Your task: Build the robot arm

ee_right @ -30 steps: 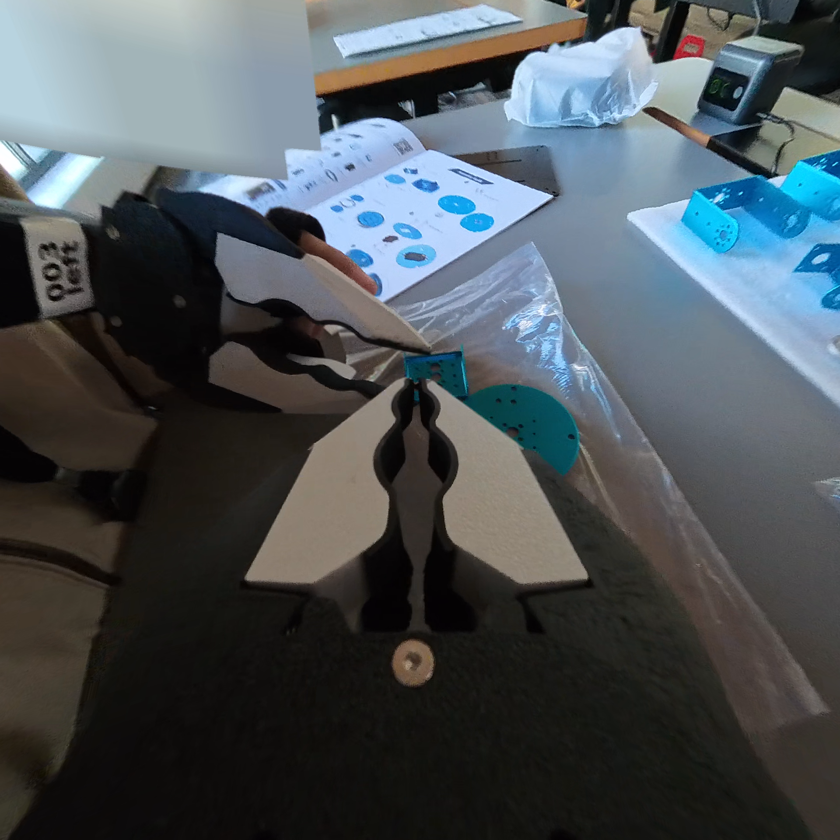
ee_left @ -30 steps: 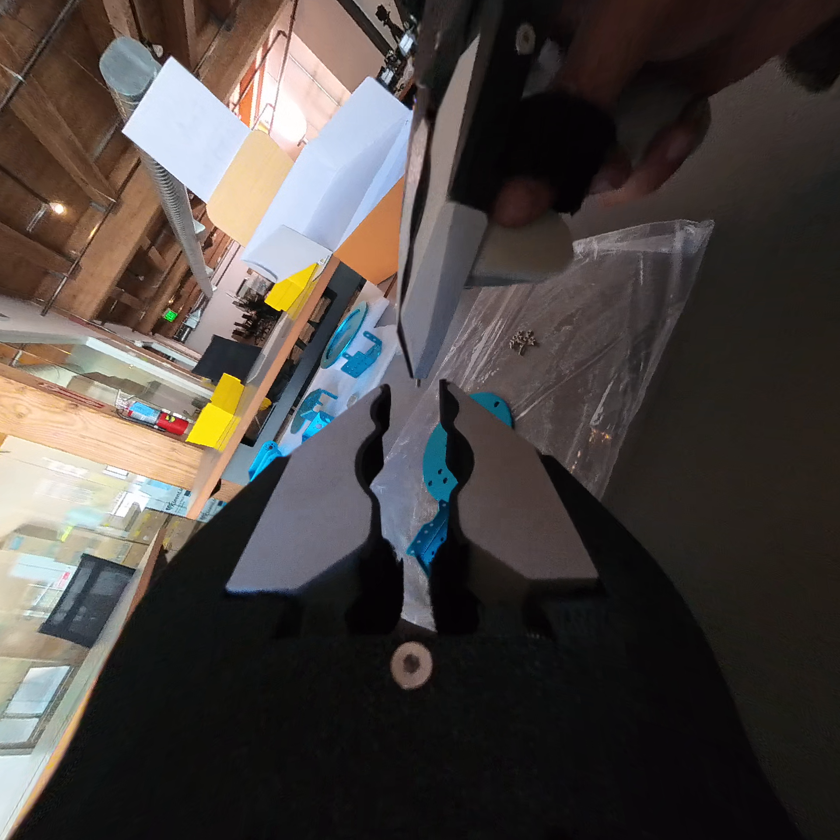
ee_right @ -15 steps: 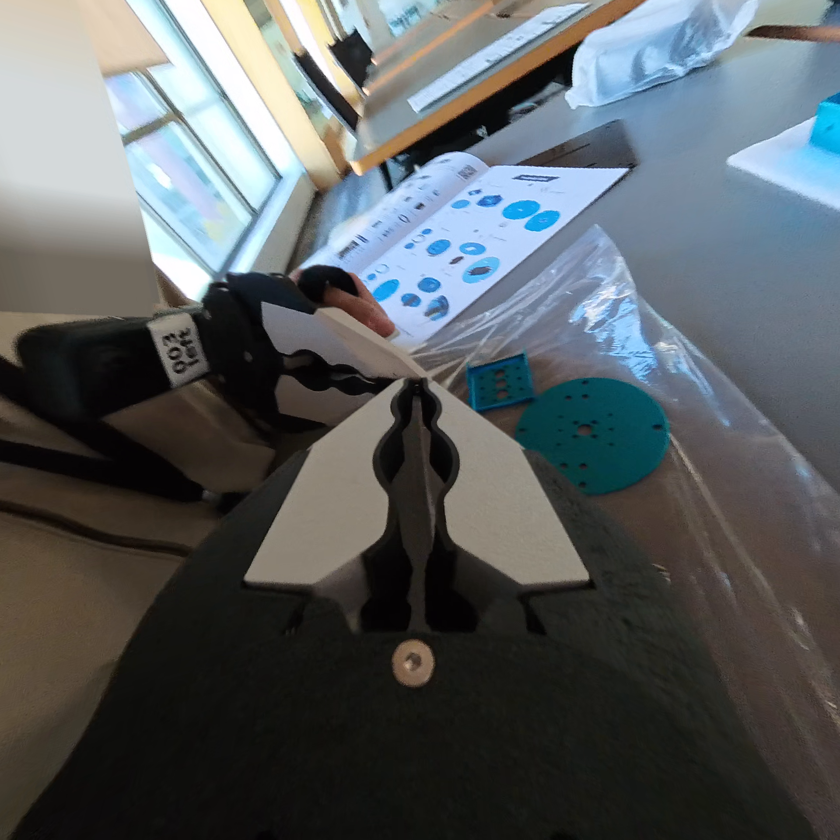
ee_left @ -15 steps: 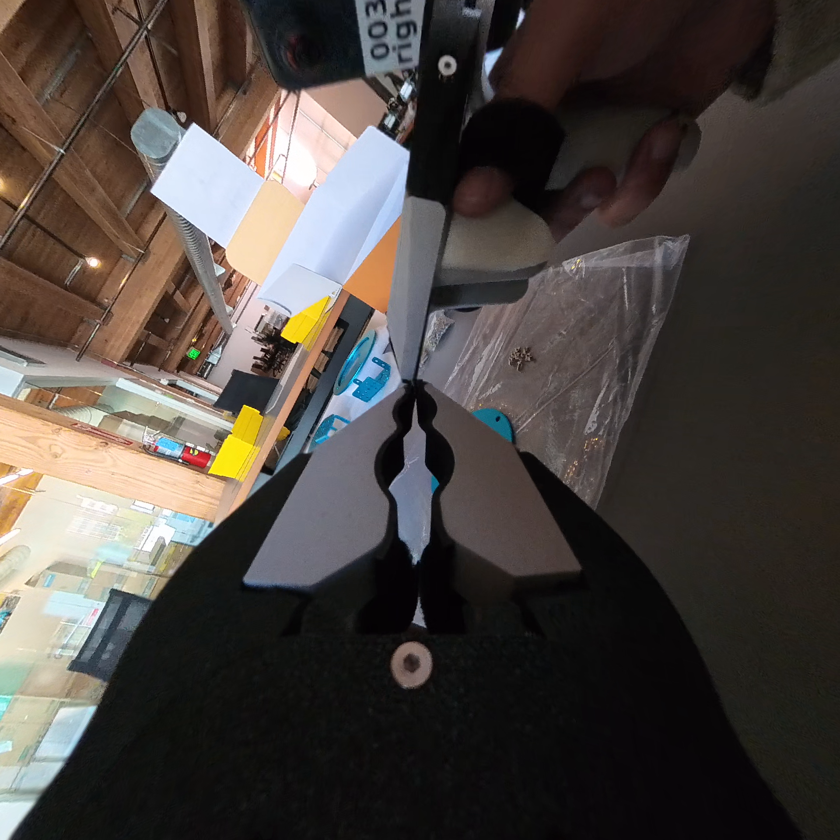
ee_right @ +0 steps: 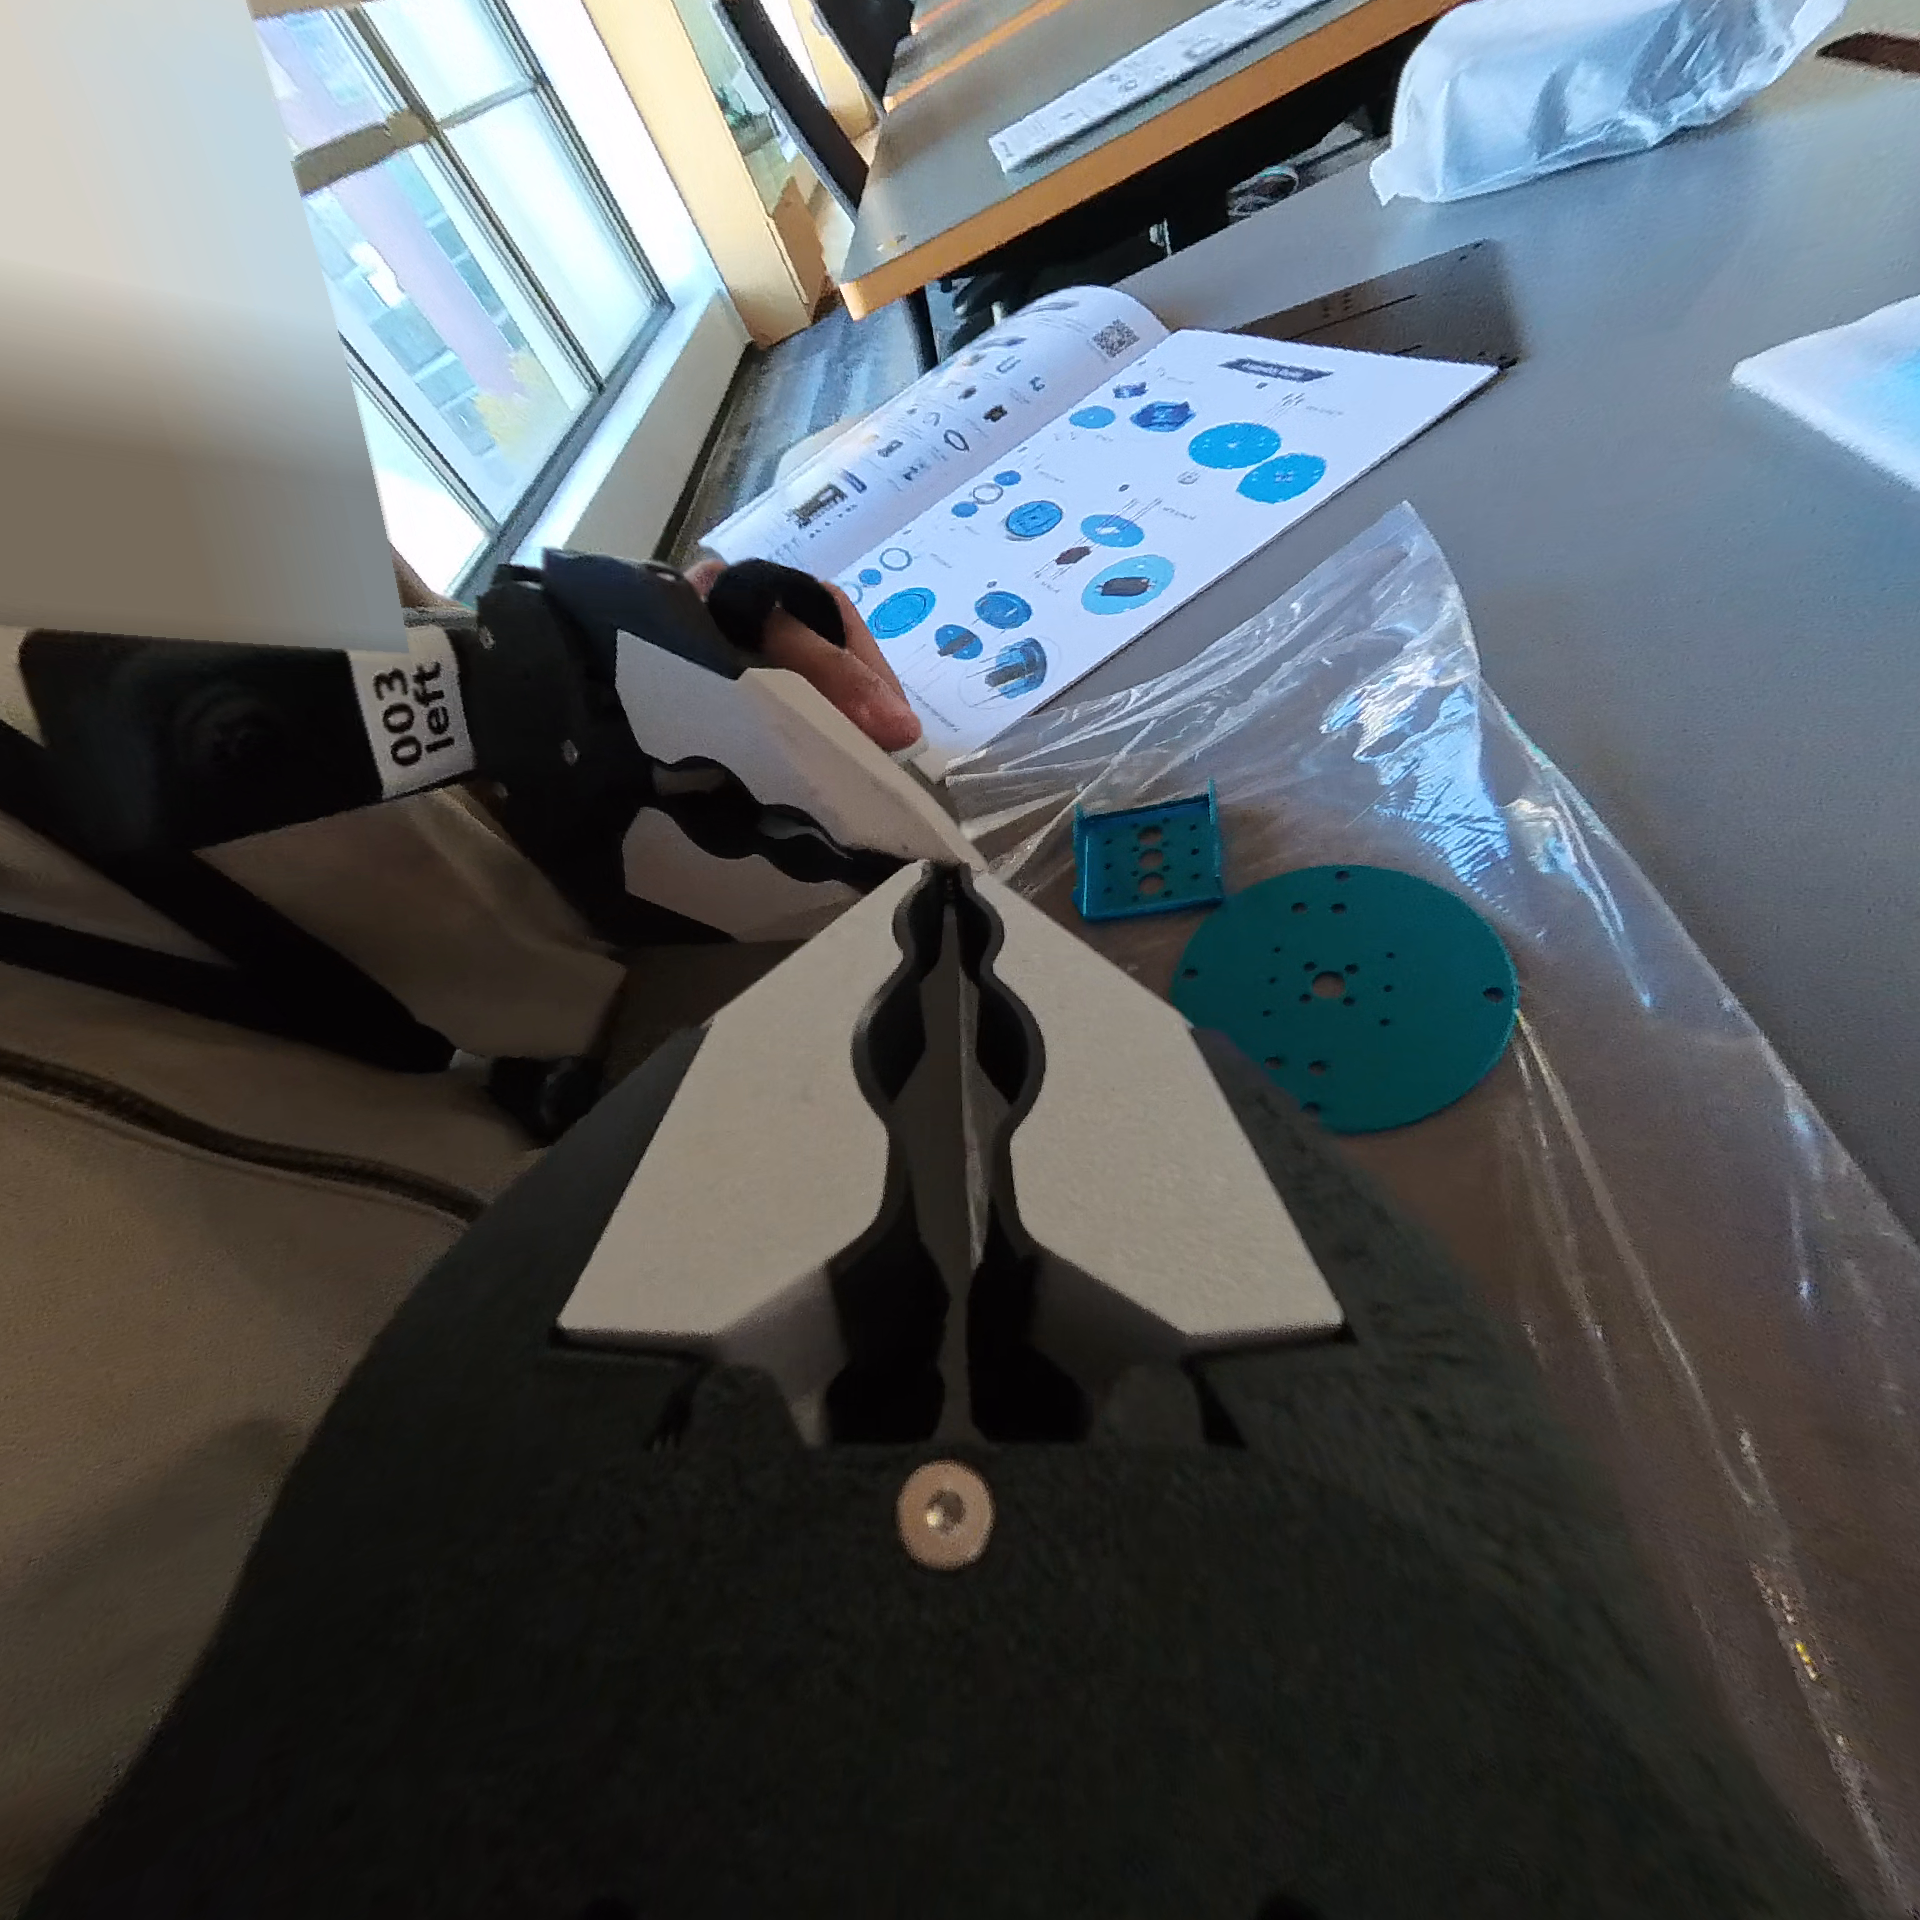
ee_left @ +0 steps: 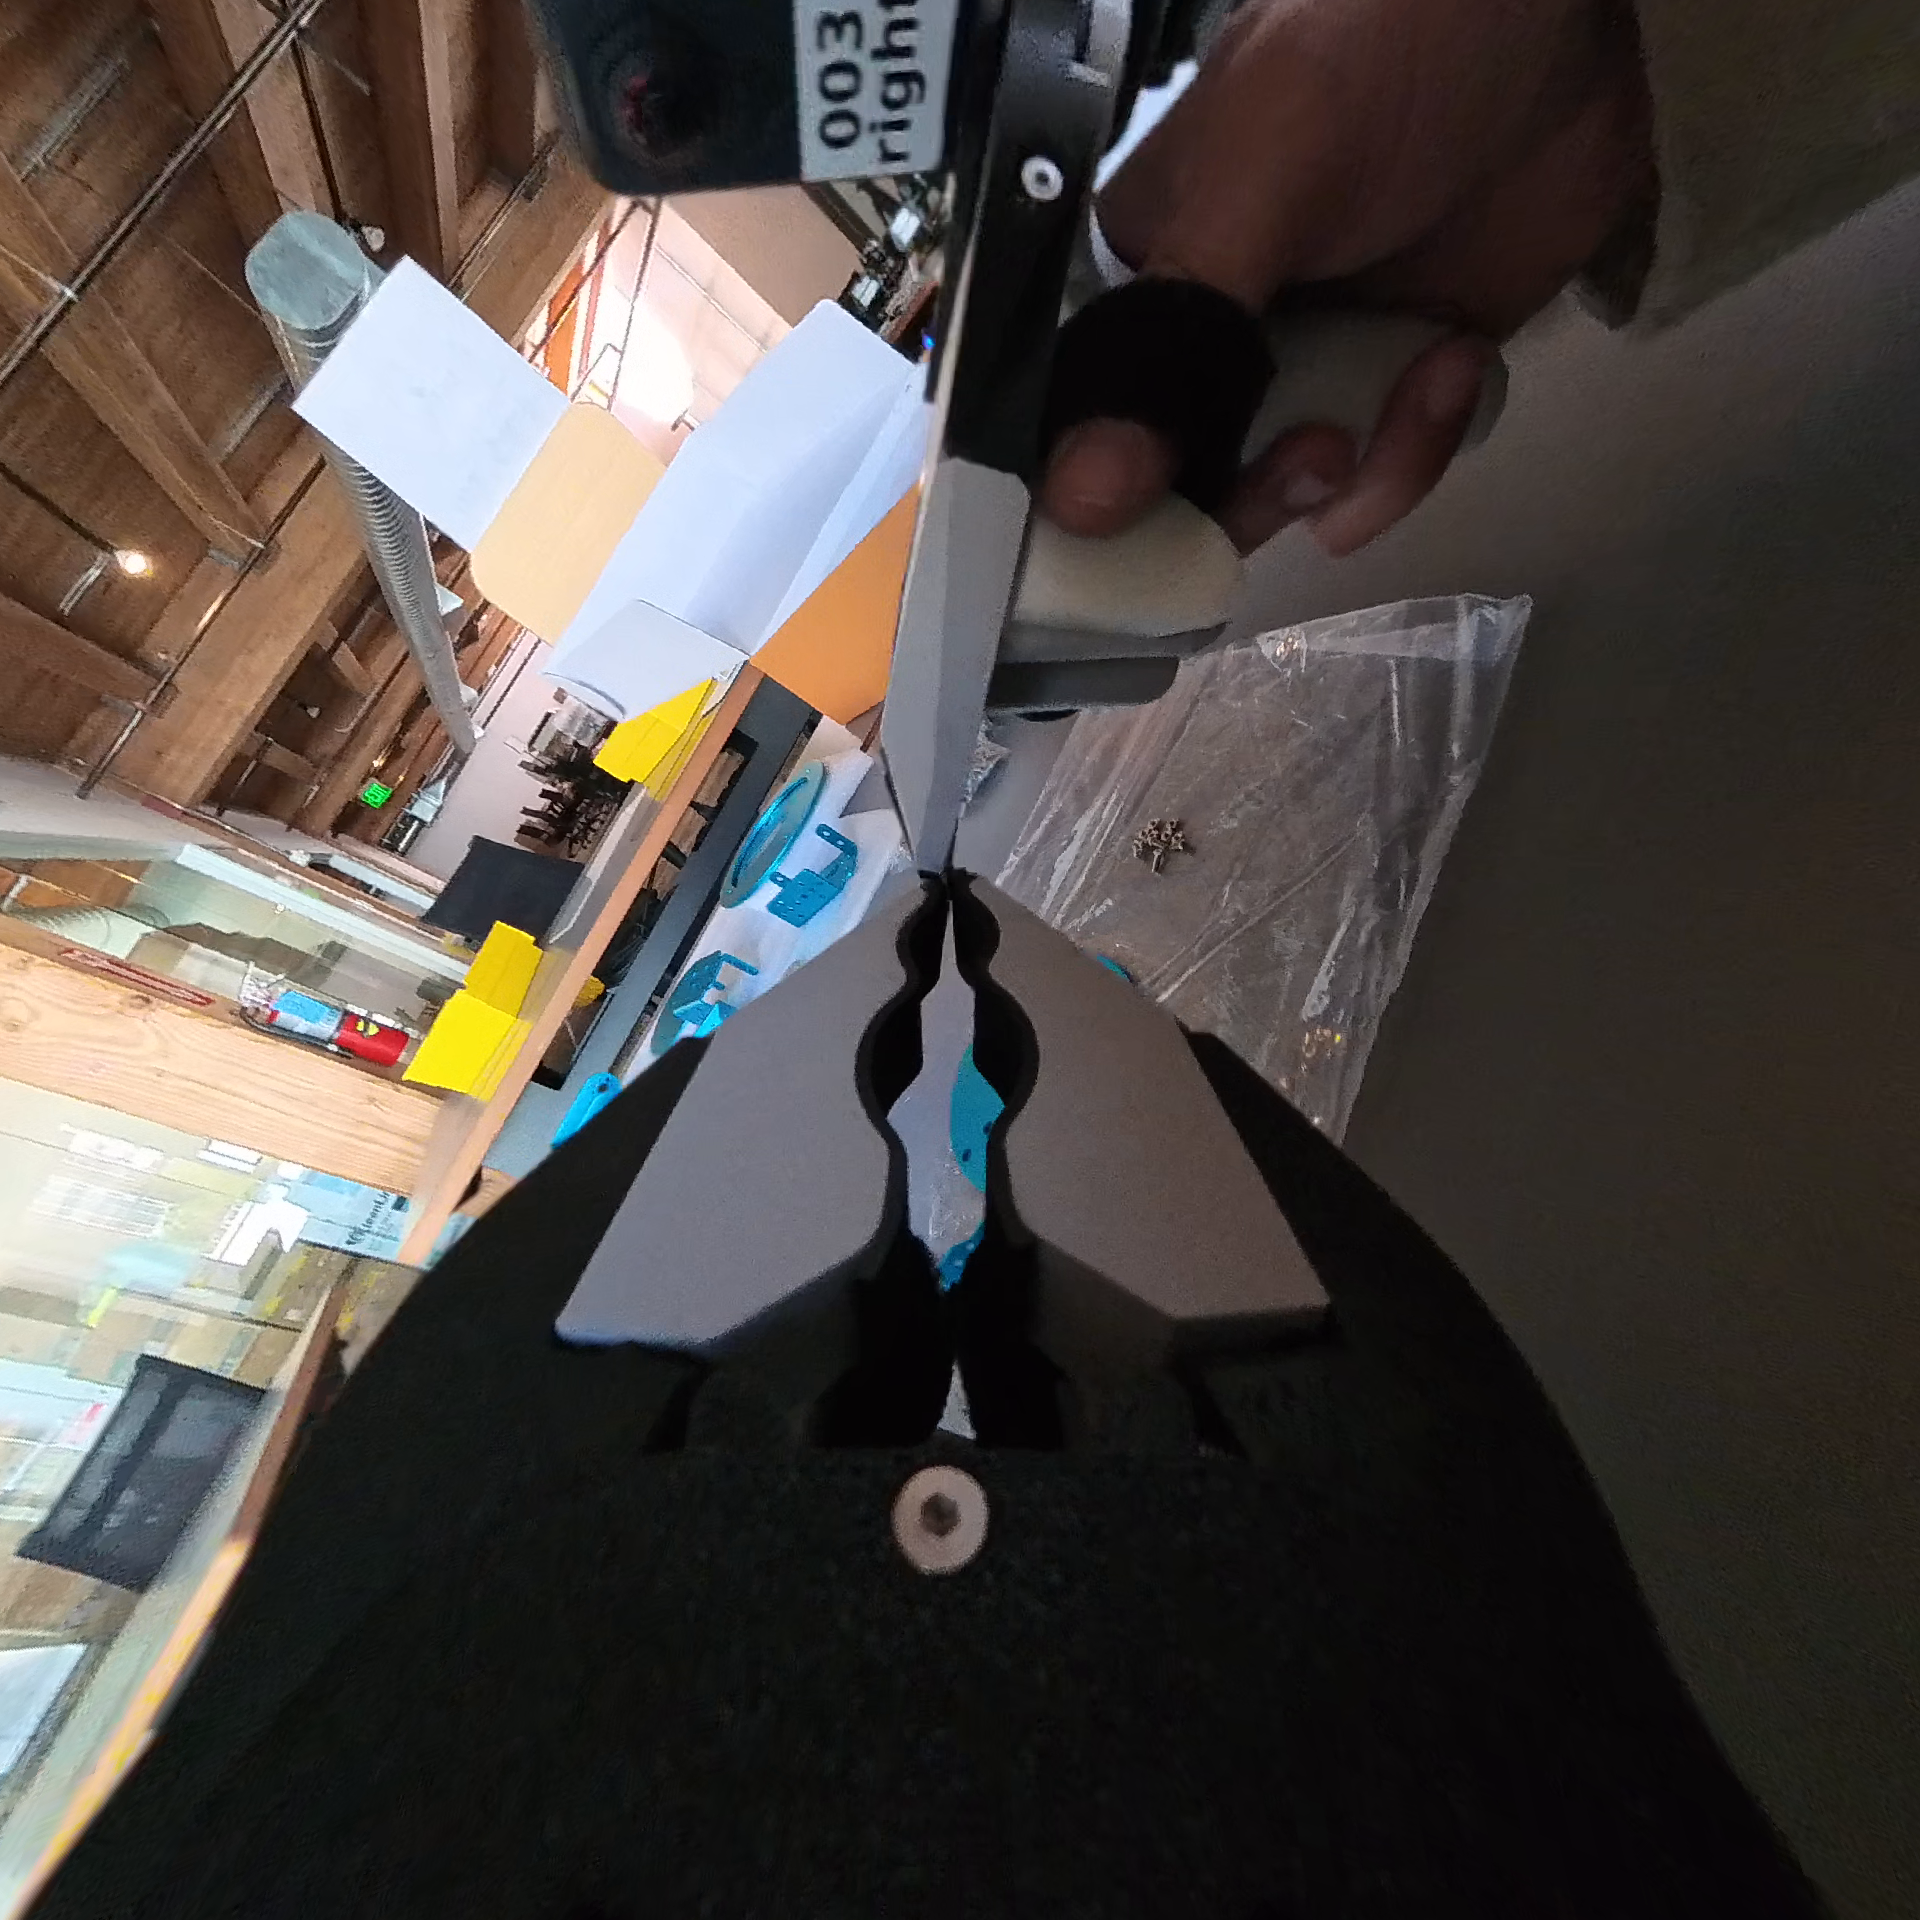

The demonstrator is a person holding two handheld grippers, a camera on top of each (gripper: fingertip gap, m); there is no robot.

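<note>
Right wrist view shows the clear plastic bag [ee_right: 1455,727] lying flat on the grey table [ee_right: 1714,540], its near edge lifted to where the two tools meet. The right gripper [ee_right: 951,878] has its fingers pressed together, with a thin sheet of film showing in the slot between them, so it appears to pinch the bag's edge. The left gripper [ee_left: 948,883] is likewise closed tip to tip on film, and the two sets of tips touch. By my judgement such thin, slippery film holds best when each pinch sits right at the rim, with each tool on its own layer. Inside the bag lie a blue square perforated metal bracket [ee_right: 1143,847], just beside a teal round perforated disc [ee_right: 1345,997], and well apart from them a small cluster of screws [ee_left: 1162,840]. An open white instruction booklet [ee_right: 1091,488] rests beyond the bag, near the person's left hand [ee_right: 842,665]. Farther off are a white foam sheet with blue parts [ee_left: 831,790], a crumpled white bag [ee_right: 1600,83], large windows [ee_right: 468,312] and wooden ceiling beams [ee_left: 156,312].
</note>
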